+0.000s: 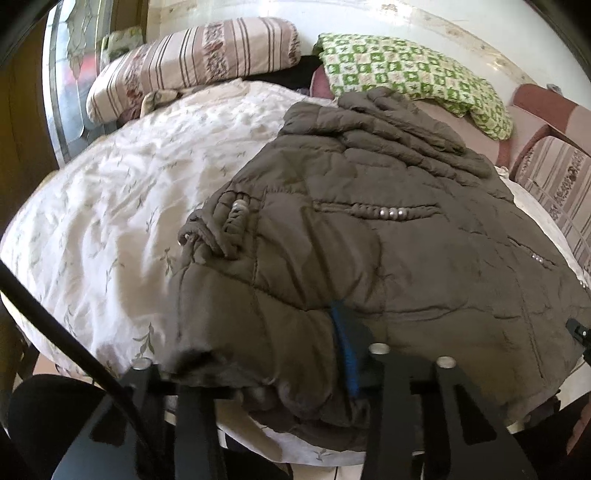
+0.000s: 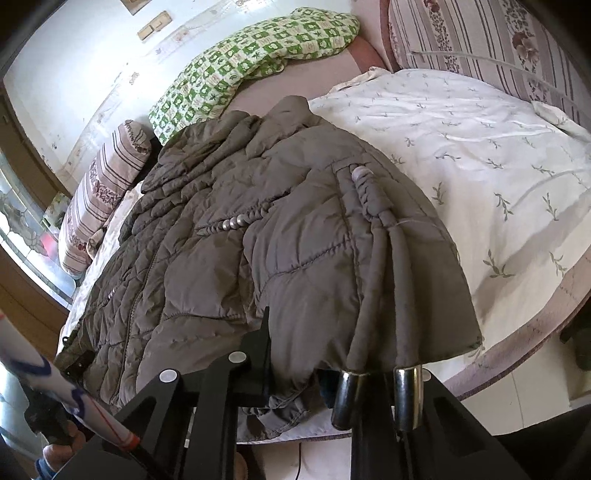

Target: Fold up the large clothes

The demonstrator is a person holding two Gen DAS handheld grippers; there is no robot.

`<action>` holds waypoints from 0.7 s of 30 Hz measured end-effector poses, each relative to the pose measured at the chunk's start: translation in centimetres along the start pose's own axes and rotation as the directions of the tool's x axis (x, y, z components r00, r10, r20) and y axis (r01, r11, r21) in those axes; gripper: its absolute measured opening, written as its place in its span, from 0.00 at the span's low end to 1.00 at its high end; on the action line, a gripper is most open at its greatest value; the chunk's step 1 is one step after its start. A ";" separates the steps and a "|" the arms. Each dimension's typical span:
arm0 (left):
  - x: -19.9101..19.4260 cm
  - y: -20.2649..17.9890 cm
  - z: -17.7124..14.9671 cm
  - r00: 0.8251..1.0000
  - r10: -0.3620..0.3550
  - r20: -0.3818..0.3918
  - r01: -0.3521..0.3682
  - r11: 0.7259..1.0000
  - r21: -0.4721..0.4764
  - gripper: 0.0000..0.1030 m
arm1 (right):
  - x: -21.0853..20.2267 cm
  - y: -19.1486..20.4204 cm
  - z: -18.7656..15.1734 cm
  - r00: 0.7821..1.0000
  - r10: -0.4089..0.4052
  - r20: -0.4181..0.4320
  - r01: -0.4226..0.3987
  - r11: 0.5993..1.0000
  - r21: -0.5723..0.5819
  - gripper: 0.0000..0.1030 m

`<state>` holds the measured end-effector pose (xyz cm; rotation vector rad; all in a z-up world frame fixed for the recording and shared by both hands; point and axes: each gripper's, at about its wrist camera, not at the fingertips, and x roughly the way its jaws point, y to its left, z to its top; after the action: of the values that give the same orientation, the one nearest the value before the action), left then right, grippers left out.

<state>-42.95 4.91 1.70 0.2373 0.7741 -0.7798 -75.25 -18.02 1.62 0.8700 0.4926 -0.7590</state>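
quilted brown padded jacket (image 1: 369, 240) spread on white leaf-print bedspread (image 1: 110, 192).
left gripper (image 1: 280, 354) and right gripper (image 2: 325, 350) each clamp its near hem.

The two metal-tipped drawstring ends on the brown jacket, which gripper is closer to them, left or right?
Right. The metal-tipped drawstring ends hang directly over the right gripper, which grips the jacket hem beside them. The left gripper holds the hem elsewhere, with no tips in its view.

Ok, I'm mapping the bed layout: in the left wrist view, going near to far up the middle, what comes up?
Left tool → brown padded jacket → green checked pillow → white wall.
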 end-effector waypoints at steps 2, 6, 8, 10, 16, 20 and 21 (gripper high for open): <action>0.0 0.0 0.1 1.000 0.001 0.005 -0.001 1.000 0.005 0.31 | 0.0 -0.1 0.0 1.000 0.001 -0.001 -0.001 1.000 0.005 0.19; -0.2 -0.3 0.0 1.000 0.007 0.009 -0.007 1.000 0.013 0.30 | -0.1 -0.1 0.0 1.000 0.001 0.003 -0.001 1.000 -0.002 0.19; -0.2 -0.3 0.1 1.000 0.010 0.011 -0.010 1.000 0.017 0.30 | -0.1 0.1 -0.1 1.000 0.002 0.007 -0.002 1.000 -0.006 0.19; -0.2 -0.5 0.2 1.000 0.012 0.011 -0.012 1.000 0.018 0.30 | -0.3 0.2 0.0 1.000 0.005 0.015 -0.005 1.000 -0.013 0.19; -1.3 -0.9 0.6 0.999 0.018 0.051 -0.020 0.999 0.049 0.26 | -1.7 0.6 0.7 0.997 0.032 0.065 -0.030 0.999 -0.033 0.17; -2.2 -1.0 1.2 0.997 0.009 0.081 -0.014 0.998 0.063 0.25 | -2.7 1.7 1.0 0.994 0.008 0.104 0.002 0.995 -0.097 0.17; -2.4 -1.0 1.4 0.997 0.008 0.082 -0.013 0.998 0.061 0.24 | -2.9 1.9 1.0 0.994 0.006 0.111 0.007 0.994 -0.109 0.17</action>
<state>-43.97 4.89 4.43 0.2631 0.6716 -0.7996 -75.56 -16.95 5.05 0.7213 0.4312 -0.7696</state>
